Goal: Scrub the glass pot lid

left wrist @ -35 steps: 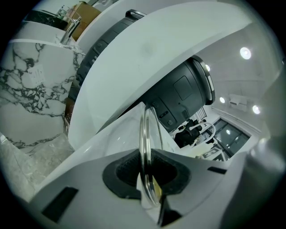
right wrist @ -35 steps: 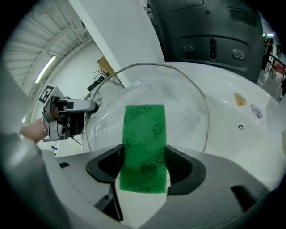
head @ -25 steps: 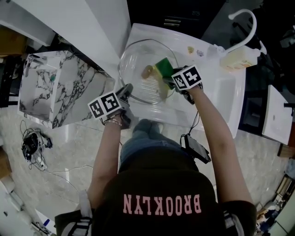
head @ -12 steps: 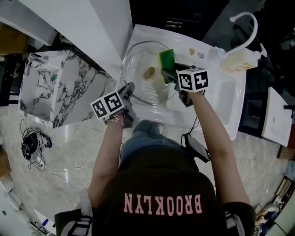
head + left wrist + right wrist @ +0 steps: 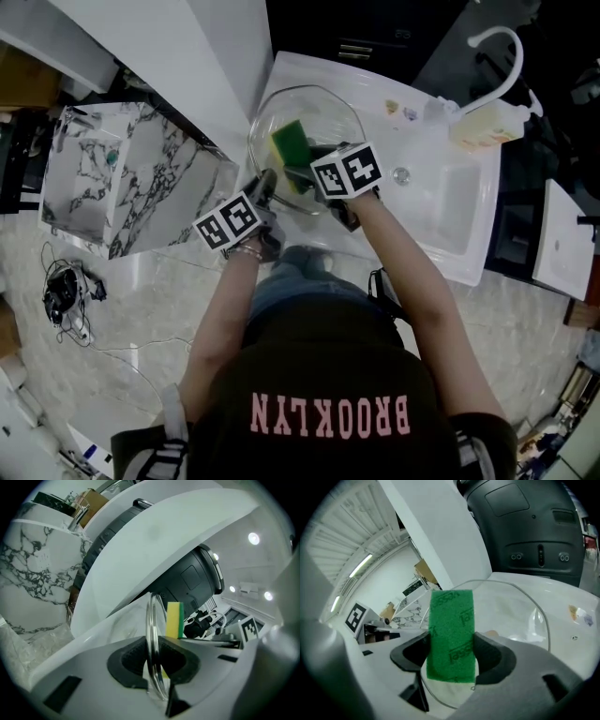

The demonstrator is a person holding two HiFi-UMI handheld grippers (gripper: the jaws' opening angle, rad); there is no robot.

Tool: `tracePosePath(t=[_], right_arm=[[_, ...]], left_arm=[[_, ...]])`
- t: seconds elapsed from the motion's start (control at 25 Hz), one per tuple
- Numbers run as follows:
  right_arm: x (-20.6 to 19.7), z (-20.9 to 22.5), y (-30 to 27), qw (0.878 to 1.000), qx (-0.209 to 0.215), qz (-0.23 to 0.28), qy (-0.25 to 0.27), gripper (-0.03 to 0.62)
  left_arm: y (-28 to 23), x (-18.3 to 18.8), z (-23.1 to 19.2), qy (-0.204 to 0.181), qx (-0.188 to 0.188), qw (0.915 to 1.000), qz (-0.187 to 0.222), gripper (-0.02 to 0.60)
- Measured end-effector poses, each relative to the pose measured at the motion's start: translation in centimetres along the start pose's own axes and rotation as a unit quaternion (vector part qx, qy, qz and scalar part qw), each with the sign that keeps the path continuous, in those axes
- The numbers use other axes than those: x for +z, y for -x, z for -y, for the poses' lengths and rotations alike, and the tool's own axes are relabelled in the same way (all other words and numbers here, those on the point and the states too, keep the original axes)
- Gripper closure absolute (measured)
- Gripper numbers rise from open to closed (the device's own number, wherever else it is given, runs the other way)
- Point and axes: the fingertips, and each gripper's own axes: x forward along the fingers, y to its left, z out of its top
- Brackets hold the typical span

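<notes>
The round glass pot lid is held on edge over the left end of the white sink. My left gripper is shut on its near rim; in the left gripper view the rim runs edge-on between the jaws of the left gripper. My right gripper is shut on a green and yellow sponge, which lies against the lid's left part. In the right gripper view the sponge stands upright between the pads of the right gripper, with the lid behind it.
A white curved faucet and a yellowish soap container stand at the sink's right end. A marble-patterned block lies left of the sink. A white counter runs at upper left. A dark appliance stands behind the sink.
My right gripper has carried the sponge leftward and nearer across the lid, from its right part to its left part. The left gripper has kept its hold on the rim.
</notes>
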Motion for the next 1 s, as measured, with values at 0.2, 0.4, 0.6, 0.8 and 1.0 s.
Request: tracePosePath(t=[0.2, 0.4, 0.6, 0.8, 1.0], right_arm=[[-0.6, -0.8, -1.7, 0.998, -0.007, -0.049, 0.026, 0.316], [-0.2, -0.4, -2.6, 0.998, -0.022, -0.047, 0.029, 0.313], [0.0, -0.2, -2.4, 0.998, -0.05, -0.006, 0.041, 0.309], [0.2, -0.2, -2.6, 0.995, -0.065, -0.013, 0.069, 0.307], [-0.3, 0.1, -3.1, 0.999, -0.027, -0.029, 0.018, 0.303]], left_arm=[[0.0, -0.1, 0.0, 0.003, -0.006, 1.0, -0.006, 0.535], [0.0, -0.2, -0.2, -0.004, 0.001, 0.9999, -0.016, 0.535], [-0.1, -0.1, -0.3, -0.005, 0.0, 0.9998, -0.019, 0.535], [-0.1, 0.0, -0.4, -0.005, -0.003, 0.9997, -0.025, 0.535], [-0.2, -0.2, -0.5, -0.005, -0.003, 0.9995, -0.03, 0.535]])
